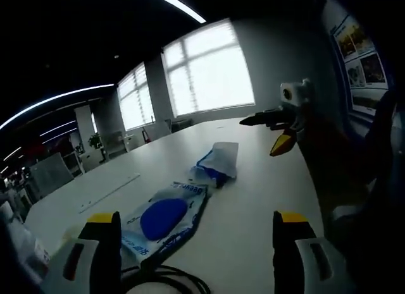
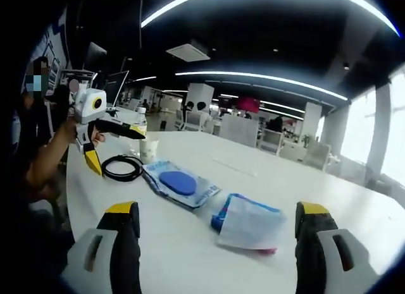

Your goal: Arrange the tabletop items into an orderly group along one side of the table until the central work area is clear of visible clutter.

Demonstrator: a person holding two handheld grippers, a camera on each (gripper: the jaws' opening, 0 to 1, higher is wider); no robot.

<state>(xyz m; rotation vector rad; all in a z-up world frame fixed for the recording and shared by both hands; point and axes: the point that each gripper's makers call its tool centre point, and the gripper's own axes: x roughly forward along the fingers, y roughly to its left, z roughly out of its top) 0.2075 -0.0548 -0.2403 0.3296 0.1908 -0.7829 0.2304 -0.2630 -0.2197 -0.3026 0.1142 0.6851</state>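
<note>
Two packets, blue-disc packet [image 1: 166, 221] and crumpled pouch [image 2: 248, 223], lie ahead of the released left gripper [image 1: 196, 243] and right gripper [image 2: 216, 234].

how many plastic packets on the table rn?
2: a flat packet with a blue disc beside the black cable coil, and a crumpled blue-and-white packet nearer the right gripper. Others may be out of frame.

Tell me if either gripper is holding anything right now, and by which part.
Nothing is held. The left gripper and right gripper are both open above the white table, with the blue-and-white plastic packets lying untouched on it.
</note>
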